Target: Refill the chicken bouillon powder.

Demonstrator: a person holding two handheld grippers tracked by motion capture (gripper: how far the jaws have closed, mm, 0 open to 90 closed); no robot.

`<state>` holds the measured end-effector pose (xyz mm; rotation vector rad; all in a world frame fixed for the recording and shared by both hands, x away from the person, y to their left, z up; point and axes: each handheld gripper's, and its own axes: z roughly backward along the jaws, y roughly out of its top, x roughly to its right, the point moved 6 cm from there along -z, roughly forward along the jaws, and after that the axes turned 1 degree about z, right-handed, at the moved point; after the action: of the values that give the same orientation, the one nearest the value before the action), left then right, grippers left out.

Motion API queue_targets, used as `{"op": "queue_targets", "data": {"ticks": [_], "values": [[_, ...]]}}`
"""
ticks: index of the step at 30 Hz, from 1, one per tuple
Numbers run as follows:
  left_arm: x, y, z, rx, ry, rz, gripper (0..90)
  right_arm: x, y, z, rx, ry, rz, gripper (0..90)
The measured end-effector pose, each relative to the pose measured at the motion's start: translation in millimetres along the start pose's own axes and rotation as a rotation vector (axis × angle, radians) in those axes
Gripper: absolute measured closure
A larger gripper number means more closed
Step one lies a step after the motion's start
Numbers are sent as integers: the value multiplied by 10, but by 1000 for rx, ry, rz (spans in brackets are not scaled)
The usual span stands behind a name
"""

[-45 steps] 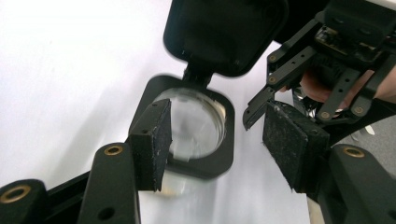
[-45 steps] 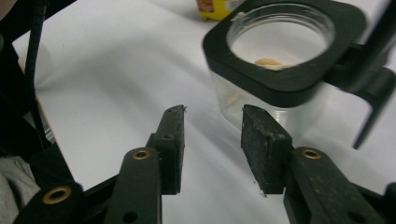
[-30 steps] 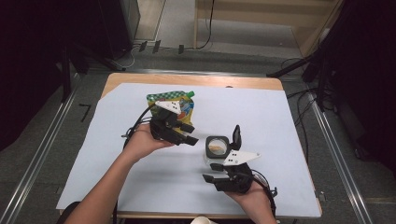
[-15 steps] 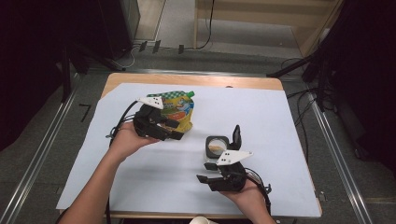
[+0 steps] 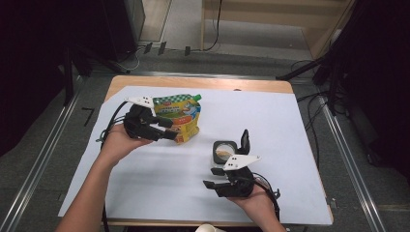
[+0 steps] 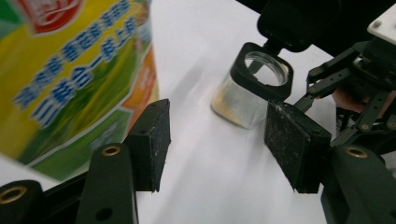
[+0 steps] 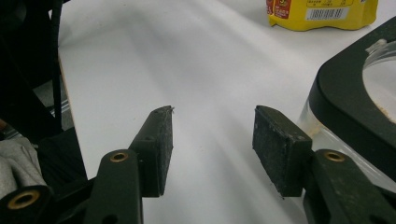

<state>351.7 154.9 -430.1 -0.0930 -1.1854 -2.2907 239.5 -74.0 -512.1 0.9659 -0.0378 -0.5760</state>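
A yellow-green pouch point(image 5: 183, 116) stands upright; nearby, an open-lidded clear jar point(image 5: 223, 151) holds perhaps some powder.

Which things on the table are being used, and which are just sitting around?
Being used:
- yellow-green snack pouch, right by the left gripper
- small clear jar with its black flip lid open, just ahead of the right gripper

Just there:
- white sheet covering the table
- cables on the floor behind

High view looks forward and down over the whole bench point(image 5: 300, 121) from the near side. Both claw cams sit low and close; all three share the jar point(image 5: 224, 151) and pouch point(image 5: 181, 118).
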Motion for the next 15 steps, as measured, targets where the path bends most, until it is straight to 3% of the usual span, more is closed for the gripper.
{"op": "queue_targets", "data": {"ticks": [12, 15], "values": [[-188, -102, 193, 17, 39, 41, 420, -6, -5, -6, -7, 3, 2, 491], [-256, -139, 274, 17, 69, 49, 422, -4, -6, -7, -7, 3, 2, 492]]}}
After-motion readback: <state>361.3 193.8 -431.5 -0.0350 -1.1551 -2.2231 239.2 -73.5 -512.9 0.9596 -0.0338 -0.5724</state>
